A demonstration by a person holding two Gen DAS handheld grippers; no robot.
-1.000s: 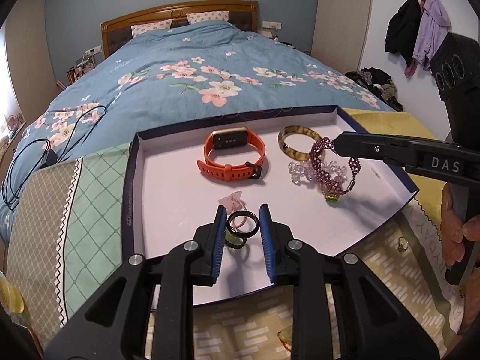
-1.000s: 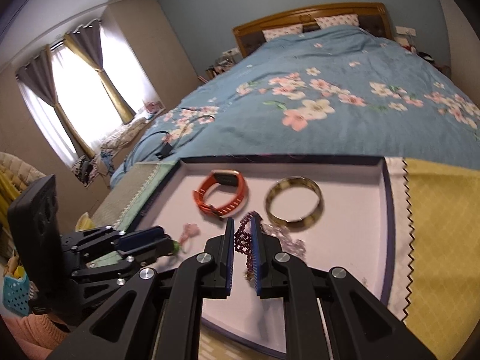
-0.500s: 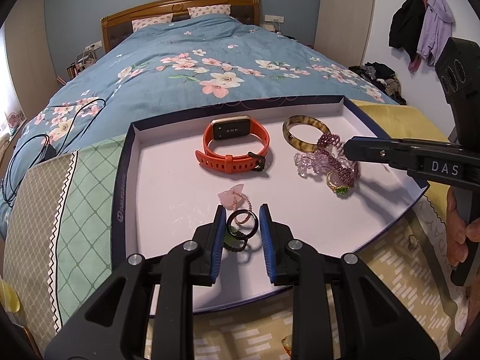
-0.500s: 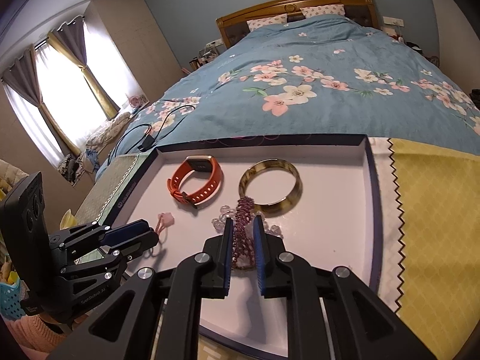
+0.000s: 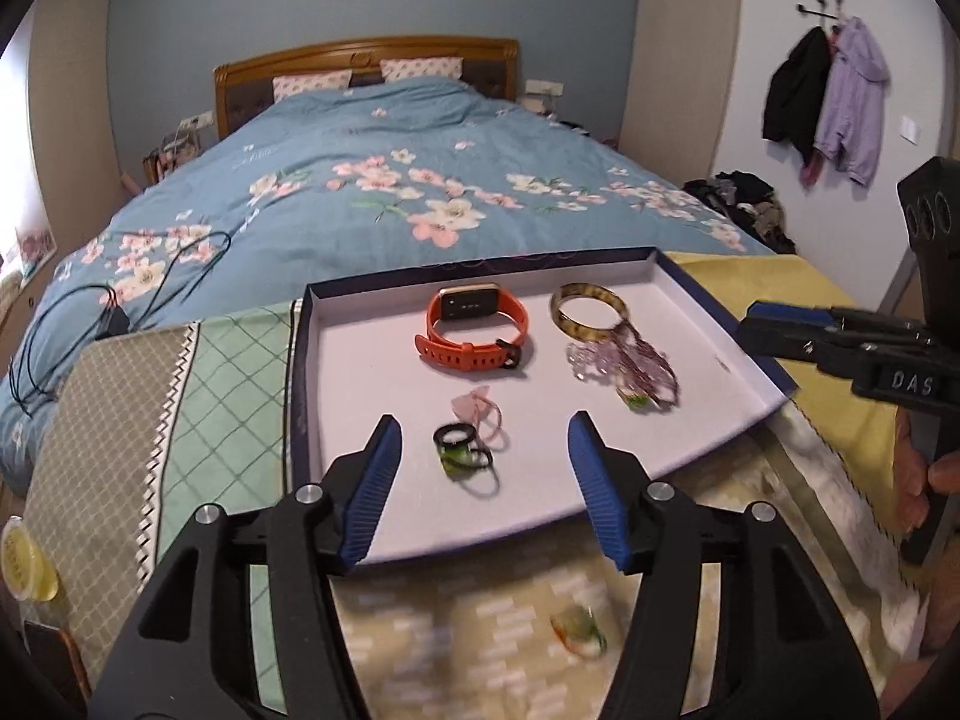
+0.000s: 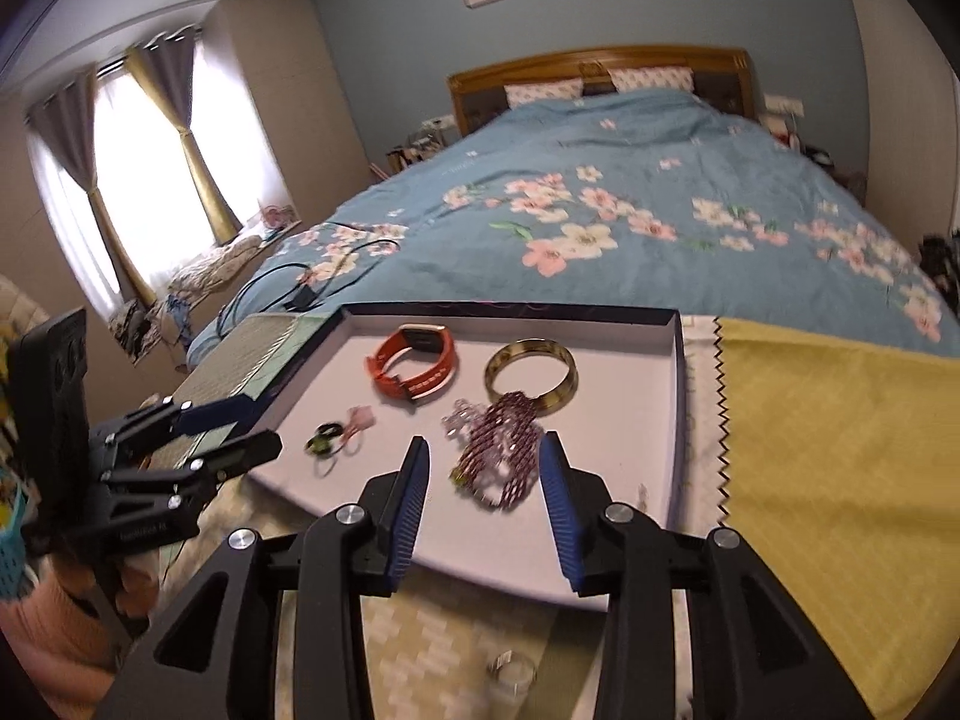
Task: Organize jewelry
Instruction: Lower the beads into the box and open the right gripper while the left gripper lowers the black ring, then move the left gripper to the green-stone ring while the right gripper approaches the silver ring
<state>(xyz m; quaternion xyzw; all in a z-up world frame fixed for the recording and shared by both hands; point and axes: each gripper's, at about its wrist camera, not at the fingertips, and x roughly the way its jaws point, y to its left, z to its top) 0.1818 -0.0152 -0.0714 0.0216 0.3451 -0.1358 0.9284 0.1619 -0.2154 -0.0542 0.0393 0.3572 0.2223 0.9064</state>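
Both hand-held grippers opening; rings (image 5: 462, 450), bracelet (image 6: 504, 450) now released

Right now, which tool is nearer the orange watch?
Left. The left tool sits in front of the orange watch, past the rings; the right tool is off to its side, over the beaded bracelet.

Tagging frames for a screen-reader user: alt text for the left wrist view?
The left gripper, jaws opening with nothing clamped, hangs over a white tray on a bed; black rings lie free below it. Farther in the tray are an orange watch, a bangle and a purple beaded bracelet; the right gripper enters from the right.
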